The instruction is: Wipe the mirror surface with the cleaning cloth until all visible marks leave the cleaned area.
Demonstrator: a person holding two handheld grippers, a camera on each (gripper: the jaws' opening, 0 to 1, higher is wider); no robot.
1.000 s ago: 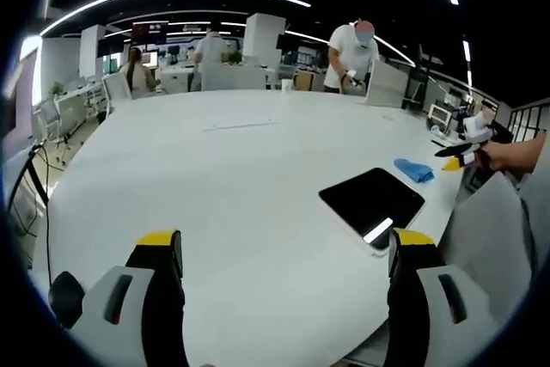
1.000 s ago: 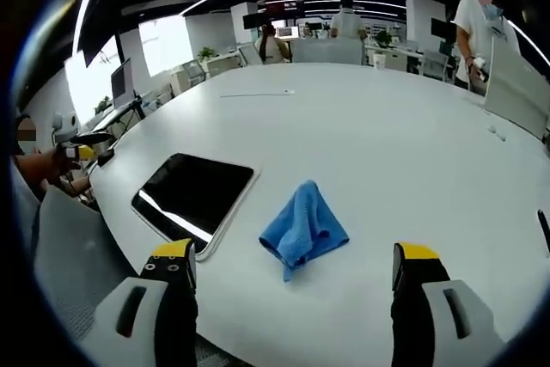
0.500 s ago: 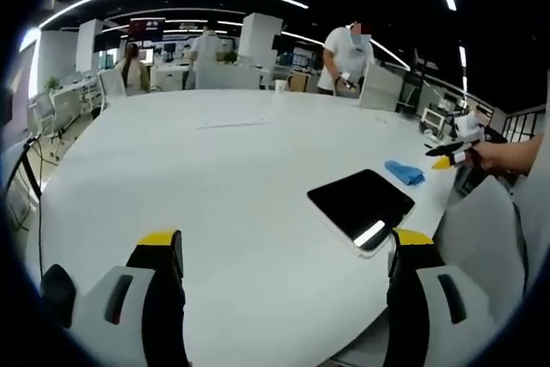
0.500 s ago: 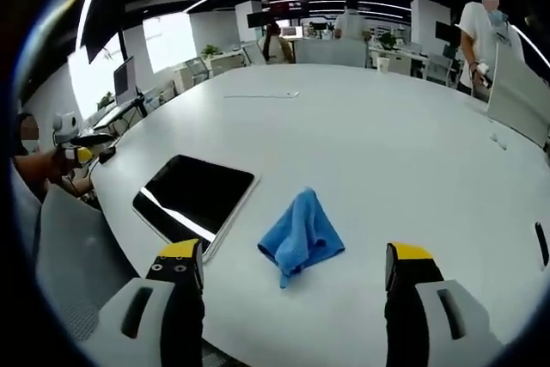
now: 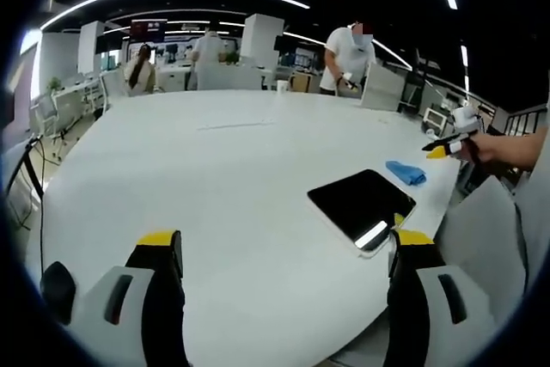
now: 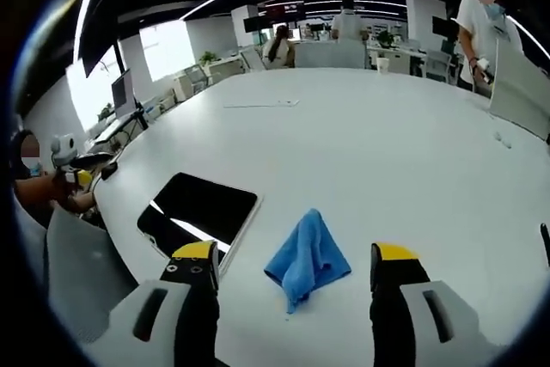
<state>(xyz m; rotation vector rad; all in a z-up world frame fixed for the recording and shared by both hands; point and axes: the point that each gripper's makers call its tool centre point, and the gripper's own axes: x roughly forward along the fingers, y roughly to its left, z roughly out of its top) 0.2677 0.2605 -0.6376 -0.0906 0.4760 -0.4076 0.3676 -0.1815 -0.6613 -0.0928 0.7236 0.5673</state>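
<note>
The mirror (image 5: 361, 204) is a dark, glossy rectangle with a white rim, lying flat near the edge of the white table (image 5: 215, 178). Just beyond it sits a crumpled blue cloth (image 5: 406, 172). My left gripper (image 5: 286, 242) hovers open over bare table, left of the mirror. A hand holds my right gripper (image 5: 447, 148) past the table edge. In the right gripper view, the cloth (image 6: 308, 257) lies between the jaws of my open right gripper (image 6: 294, 253), with the mirror (image 6: 202, 210) to its left. The left gripper (image 6: 73, 169) appears at far left.
A grey chair back (image 5: 481, 229) stands at the table edge beside the mirror. A thin white strip (image 6: 262, 105) lies mid-table and a white cup (image 6: 382, 64) at the far side. People stand and sit at desks beyond the table.
The right gripper's view has closed in on the cloth, and its jaws stand slightly narrower. The left gripper's view shifted a little early on, then held.
</note>
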